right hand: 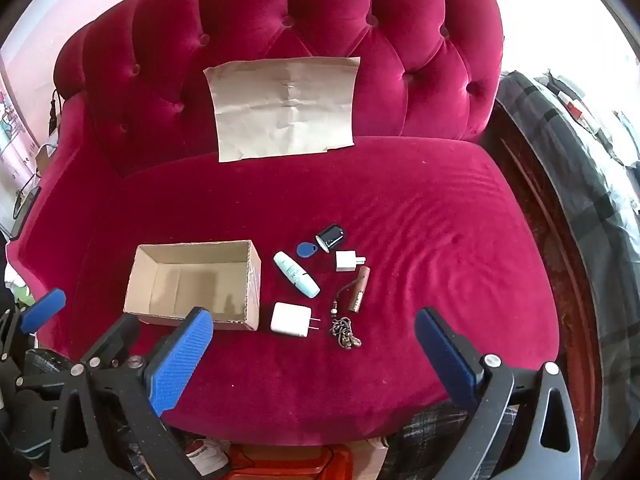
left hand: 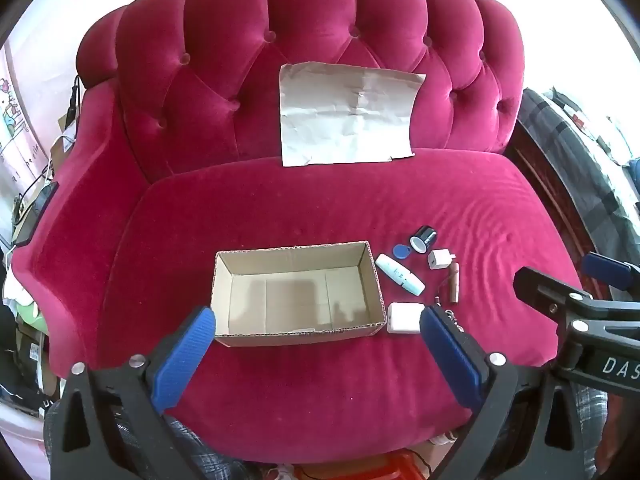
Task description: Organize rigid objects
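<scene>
An open, empty cardboard box (left hand: 296, 294) sits just ahead of the left tool (left hand: 316, 354). Right of it lie a white charger (right hand: 291, 319), pale tube (right hand: 296, 274), blue tag (right hand: 306, 249), black cylinder (right hand: 330, 236), small white plug (right hand: 346, 261), brown stick (right hand: 359, 289) and tangled chain (right hand: 344, 332).

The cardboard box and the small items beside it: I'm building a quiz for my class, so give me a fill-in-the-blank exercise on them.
1. The cardboard box sits on a ___ velvet sofa.
2. Inside, the box is ___.
3. The large white charger lies right next to the ___.
4. The tag beside the black cylinder is ___.

Missing words: red; empty; box; blue
</scene>
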Demonstrator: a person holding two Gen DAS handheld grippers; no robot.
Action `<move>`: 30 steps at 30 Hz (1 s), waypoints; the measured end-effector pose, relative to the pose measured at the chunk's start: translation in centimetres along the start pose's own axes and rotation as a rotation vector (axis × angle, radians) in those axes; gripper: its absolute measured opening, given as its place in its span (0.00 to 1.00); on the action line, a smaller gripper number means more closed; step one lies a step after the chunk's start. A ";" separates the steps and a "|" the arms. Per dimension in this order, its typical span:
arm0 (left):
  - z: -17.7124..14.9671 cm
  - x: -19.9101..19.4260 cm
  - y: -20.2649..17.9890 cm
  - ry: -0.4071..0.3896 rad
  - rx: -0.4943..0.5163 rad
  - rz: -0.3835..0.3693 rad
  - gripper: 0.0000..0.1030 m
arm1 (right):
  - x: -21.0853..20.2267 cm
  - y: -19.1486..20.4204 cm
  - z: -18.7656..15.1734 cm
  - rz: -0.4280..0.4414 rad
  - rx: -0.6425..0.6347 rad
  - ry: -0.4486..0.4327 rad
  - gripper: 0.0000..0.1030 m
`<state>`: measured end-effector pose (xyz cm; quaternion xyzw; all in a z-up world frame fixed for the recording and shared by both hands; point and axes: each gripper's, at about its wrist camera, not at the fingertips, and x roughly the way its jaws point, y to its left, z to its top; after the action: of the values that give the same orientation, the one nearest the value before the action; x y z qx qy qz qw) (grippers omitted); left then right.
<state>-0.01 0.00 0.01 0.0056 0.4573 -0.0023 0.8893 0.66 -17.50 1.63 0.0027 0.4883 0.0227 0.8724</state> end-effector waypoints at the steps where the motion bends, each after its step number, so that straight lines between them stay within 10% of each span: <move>1: 0.0 0.0 0.0 -0.001 -0.001 0.000 1.00 | 0.0 0.0 0.0 -0.006 -0.003 -0.002 1.00; 30: 0.1 -0.1 0.0 -0.005 0.010 0.007 1.00 | -0.2 0.2 0.4 -0.009 0.001 0.003 1.00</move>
<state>-0.01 -0.04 0.12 0.0118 0.4551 -0.0014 0.8904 0.83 -17.34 2.02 0.0009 0.4897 0.0185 0.8717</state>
